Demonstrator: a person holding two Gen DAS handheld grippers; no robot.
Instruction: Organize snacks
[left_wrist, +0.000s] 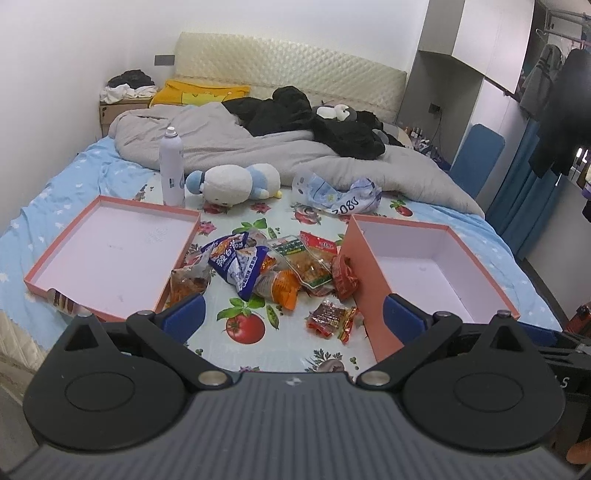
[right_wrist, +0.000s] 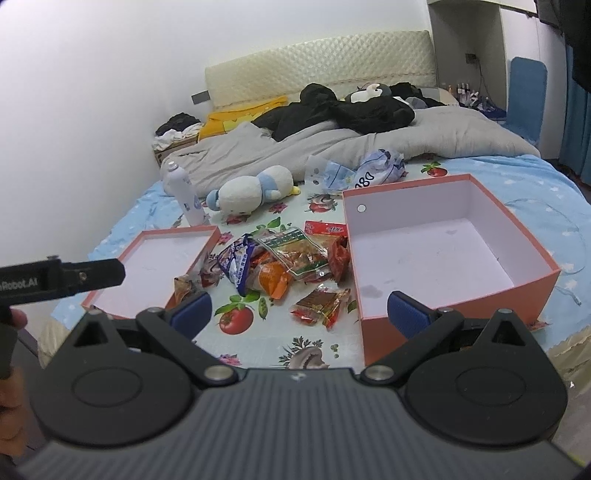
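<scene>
A heap of snack packets (left_wrist: 273, 262) (right_wrist: 280, 258) lies on the fruit-print cloth between two pink boxes. A blue-and-white bag (left_wrist: 240, 260) (right_wrist: 234, 264) tops the heap, and one red-orange packet (left_wrist: 330, 317) (right_wrist: 321, 304) lies apart, nearer to me. The shallow pink lid (left_wrist: 110, 254) (right_wrist: 162, 258) is on the left, the deep pink box (left_wrist: 428, 266) (right_wrist: 443, 254) on the right; both are empty. My left gripper (left_wrist: 293, 319) and right gripper (right_wrist: 299, 312) hover open, short of the heap, holding nothing.
Behind the snacks lie a white spray can (left_wrist: 171, 168), a plush penguin (left_wrist: 236, 182) and a crumpled plastic bag (left_wrist: 336, 194). A grey duvet (left_wrist: 258, 147) with dark clothes covers the far bed. The left gripper's body (right_wrist: 62, 280), held in a hand, shows at the right view's left edge.
</scene>
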